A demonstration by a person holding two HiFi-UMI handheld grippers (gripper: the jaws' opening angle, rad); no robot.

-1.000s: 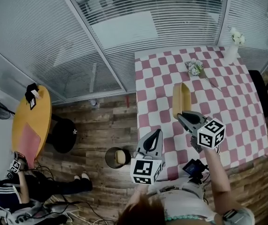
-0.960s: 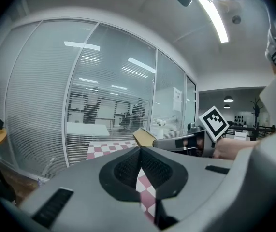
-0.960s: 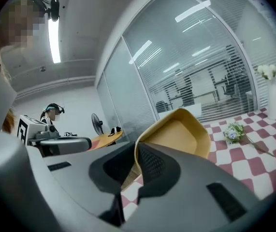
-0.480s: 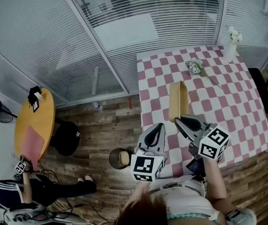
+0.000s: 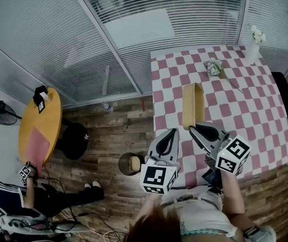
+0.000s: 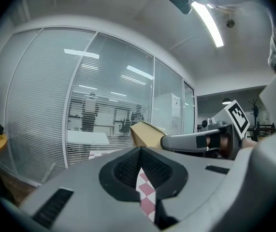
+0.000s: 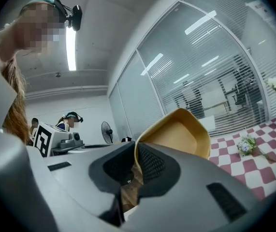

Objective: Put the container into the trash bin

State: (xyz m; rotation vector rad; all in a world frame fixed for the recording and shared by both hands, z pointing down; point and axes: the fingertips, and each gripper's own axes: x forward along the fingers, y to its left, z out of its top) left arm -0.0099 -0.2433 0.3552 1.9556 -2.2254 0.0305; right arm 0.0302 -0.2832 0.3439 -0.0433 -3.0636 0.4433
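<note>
Now one container (image 7: 176,139) sits pinched in the right gripper (image 7: 134,154), left gripper (image 6: 140,166) closed, empty

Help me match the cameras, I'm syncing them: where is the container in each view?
Head view: container right of centre, over the checked tablecloth, its near end in the right gripper.
Left gripper view: container at centre, just above the jaws.
Right gripper view: container at centre, its rim pinched between the jaws.
Shared landmark: the checked tablecloth.
</note>
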